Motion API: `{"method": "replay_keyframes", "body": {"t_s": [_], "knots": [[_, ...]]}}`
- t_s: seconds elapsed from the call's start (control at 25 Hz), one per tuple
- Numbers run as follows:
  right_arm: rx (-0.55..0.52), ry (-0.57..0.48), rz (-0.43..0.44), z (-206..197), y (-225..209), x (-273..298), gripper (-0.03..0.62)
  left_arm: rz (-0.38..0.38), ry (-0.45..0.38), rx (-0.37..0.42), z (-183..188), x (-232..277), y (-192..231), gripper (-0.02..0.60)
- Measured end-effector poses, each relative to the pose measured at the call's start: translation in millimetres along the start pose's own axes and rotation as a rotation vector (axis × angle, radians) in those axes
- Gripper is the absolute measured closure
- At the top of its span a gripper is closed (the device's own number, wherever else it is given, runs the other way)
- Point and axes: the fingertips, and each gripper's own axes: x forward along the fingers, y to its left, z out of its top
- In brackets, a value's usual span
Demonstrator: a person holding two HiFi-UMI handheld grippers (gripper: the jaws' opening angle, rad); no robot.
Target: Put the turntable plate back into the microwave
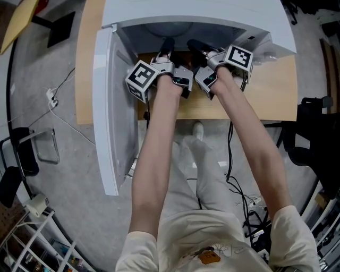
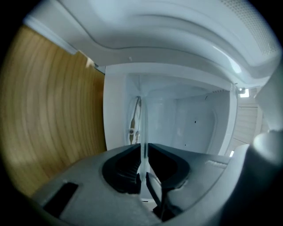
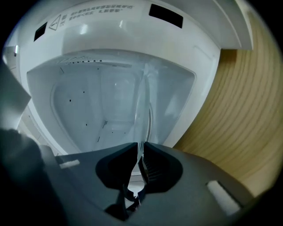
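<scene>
- Turntable plate [image 2: 142, 128], clear glass, sits pinched between both grippers, just inside the mouth of the microwave [image 1: 191, 13]. The microwave stands toward the far edge of the tabletop [image 1: 265, 90], its door [image 1: 106, 106] swung open on the left.
- I judge the task well along: the plate is in the cavity but not set down. It looks to hang clear of the cavity floor. Lowering it onto its seat and letting go are left.
- Left gripper [image 2: 142, 148]: jaws narrow, pads clamped on the plate's near rim.
- Right gripper [image 3: 140, 148]: jaws just as narrow, gripping the same rim further right.
- I can't tell whether the plate's far rim touches anything inside.
</scene>
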Motion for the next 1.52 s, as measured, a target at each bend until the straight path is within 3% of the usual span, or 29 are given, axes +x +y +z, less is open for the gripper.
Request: {"method": "replay_keyframes", "body": {"t_s": [0.2,0.44,0.56,0.6,0.76,1.2,1.36,1.52], "knots": [[0.064,-0.062,-0.021,8.5,-6.8,0.5,0.548,0.015,0.011,0.019,-5.0,-11.1,0.2,0.558],[0.032,-0.043,-0.057,8.5,-4.8,1.0,0.539,0.011,0.004,0.008,-2.7,-15.3,3.1,0.577],[0.054,-0.039,-0.062,5.8,0.8,-3.4,0.483,0.021,0.011,0.011,-3.8,-12.2,2.9,0.583],[0.055,-0.033,-0.072,3.7,0.3,-4.9,0.429,0.017,0.012,0.011,-4.1,-10.6,1.3,0.594],[0.052,-0.030,-0.067,-0.8,1.1,-9.5,0.505,-0.004,0.019,0.039,-4.6,-4.4,-11.8,0.594],[0.038,-0.032,-0.053,-7.0,16.0,-24.0,0.499,0.033,0.044,0.070,-8.0,-15.7,-21.0,0.594],[-0.058,-0.005,-0.081,-21.0,31.6,-38.2,0.573,0.060,0.099,0.176,-22.8,-29.0,-40.2,0.591],[-0.130,0.024,-0.093,-35.8,46.9,-59.8,0.588,0.107,0.177,0.389,-49.7,-50.4,-63.5,0.588]]}}
